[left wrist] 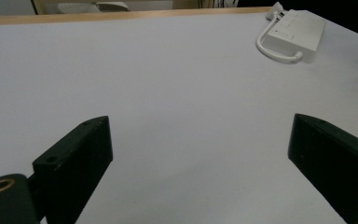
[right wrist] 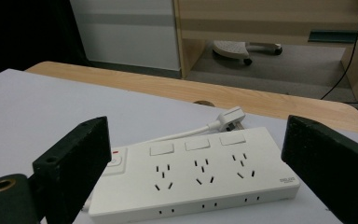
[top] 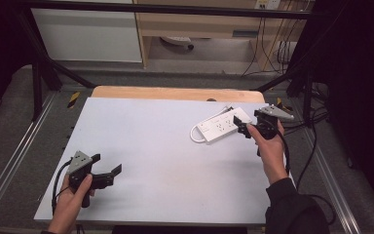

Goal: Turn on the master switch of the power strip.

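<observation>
**A:** Hovering just behind the power strip [top: 222, 125], your right gripper [top: 240, 126] has its jaws spread wide and grasps nothing. In the right gripper view the white strip [right wrist: 200, 179] lies between the two black jaws, its three socket groups and three switches facing up, and neither jaw touches its casing.

**B:** And where does the strip itself sit?

**A:** It lies flat on the white table top [top: 160, 146], toward the far right corner, close to the bare wooden edge [top: 175, 93] beyond it. Its white cable [top: 196, 134] loops out of the end nearest the table's middle and curls back alongside the body. The plug [right wrist: 231, 118] rests just past the strip's far side, toward that wooden edge.

**B:** What about my other hand?

**A:** Your left gripper [top: 108, 164] is well apart from the strip, near the front left corner of the table, held in your left hand [top: 72, 197]. Its jaws are released too, wide apart, with bare table surface between them. From the left gripper view you see the strip [left wrist: 294, 32] far off, up and to the right, with the cable loop [left wrist: 275, 51] on its near side.

**B:** Is either gripper touching the strip?

**A:** No; your right one is just beside it, your left one far from it.
</observation>
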Available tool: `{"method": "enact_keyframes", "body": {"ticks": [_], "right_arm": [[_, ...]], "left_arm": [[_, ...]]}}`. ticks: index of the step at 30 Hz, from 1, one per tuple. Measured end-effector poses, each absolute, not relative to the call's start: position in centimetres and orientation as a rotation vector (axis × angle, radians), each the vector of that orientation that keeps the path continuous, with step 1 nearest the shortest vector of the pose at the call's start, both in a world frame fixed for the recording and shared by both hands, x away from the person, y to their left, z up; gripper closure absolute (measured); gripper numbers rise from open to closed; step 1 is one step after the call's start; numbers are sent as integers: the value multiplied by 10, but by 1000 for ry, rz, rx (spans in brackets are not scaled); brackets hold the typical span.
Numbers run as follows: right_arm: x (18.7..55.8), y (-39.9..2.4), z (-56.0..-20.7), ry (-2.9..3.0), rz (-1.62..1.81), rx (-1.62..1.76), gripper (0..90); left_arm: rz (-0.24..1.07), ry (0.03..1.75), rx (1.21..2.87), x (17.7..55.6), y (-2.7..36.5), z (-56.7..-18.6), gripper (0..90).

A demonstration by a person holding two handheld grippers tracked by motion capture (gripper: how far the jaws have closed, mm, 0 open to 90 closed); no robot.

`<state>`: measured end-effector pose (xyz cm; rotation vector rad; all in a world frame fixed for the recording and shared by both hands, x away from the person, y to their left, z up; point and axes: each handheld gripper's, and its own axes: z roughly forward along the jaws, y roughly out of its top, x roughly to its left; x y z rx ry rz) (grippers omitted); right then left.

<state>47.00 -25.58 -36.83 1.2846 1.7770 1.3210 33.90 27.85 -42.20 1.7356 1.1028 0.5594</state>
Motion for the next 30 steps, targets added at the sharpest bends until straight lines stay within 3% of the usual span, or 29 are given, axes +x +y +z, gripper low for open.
{"method": "enact_keyframes", "body": {"ticks": [8,22,30], "right_arm": [[489,-253,-382,1723,1339,1356,249],[503,-237,-401,1771,1310,1339,438],[508,-226,-406,1810,1300,1301,627]], "left_arm": [[563,1091,1745,341,275,-422,63],[557,1092,1759,341,275,-423,63],[557,1093,1760,341,275,-423,63]]}}
